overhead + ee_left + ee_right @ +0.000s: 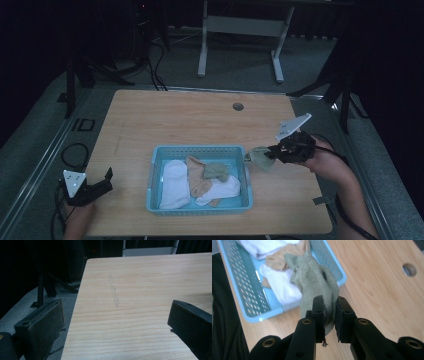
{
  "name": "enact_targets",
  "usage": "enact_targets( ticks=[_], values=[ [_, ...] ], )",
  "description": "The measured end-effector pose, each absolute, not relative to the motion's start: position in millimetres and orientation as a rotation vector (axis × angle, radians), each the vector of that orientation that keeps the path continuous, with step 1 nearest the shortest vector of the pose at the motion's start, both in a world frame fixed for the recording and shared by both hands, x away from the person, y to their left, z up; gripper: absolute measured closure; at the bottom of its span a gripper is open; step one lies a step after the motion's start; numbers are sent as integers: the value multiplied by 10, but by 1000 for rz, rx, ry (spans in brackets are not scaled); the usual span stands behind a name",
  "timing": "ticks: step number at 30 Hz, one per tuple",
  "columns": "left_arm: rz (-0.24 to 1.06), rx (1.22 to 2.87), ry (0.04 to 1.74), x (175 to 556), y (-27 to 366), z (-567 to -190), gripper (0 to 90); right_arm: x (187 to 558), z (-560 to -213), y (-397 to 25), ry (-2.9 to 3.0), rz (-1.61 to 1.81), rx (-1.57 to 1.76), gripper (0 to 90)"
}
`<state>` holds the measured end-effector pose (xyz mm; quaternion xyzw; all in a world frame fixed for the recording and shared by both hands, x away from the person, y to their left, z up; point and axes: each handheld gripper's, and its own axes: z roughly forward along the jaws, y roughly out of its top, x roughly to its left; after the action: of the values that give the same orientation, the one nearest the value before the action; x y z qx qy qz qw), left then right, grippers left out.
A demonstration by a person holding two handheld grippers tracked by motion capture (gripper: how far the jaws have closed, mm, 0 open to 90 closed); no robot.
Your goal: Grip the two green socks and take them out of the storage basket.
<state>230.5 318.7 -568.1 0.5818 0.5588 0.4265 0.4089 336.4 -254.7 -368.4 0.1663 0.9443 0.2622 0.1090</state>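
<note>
Green sock [317, 280] clamped in right claw [329, 312] beside basket [155, 175] rim; left claw [112, 322] gapes.

The blue basket [249, 302] runs off the top edge in the right gripper view. The green sock [317, 285] hides part of the clothes behind it, and its pinched end vanishes between the jaws.

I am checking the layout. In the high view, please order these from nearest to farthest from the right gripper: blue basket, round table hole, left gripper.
From the right gripper:
1. Blue basket, just left of it.
2. Round table hole, beyond it.
3. Left gripper, at the table's opposite edge.
</note>
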Motion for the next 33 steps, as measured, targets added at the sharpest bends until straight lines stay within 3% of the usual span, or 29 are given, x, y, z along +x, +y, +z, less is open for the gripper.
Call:
enact_targets(
  ticks=[15,33],
  values=[
    [1073,1466,1410,2306,3188,-5680,3,3463,-4181,-2987,2760,807,715,790],
    [1074,1467,1412,2307,3188,-5680,3,3465,-4852,-3149,2766,856,889,789]
  ],
)
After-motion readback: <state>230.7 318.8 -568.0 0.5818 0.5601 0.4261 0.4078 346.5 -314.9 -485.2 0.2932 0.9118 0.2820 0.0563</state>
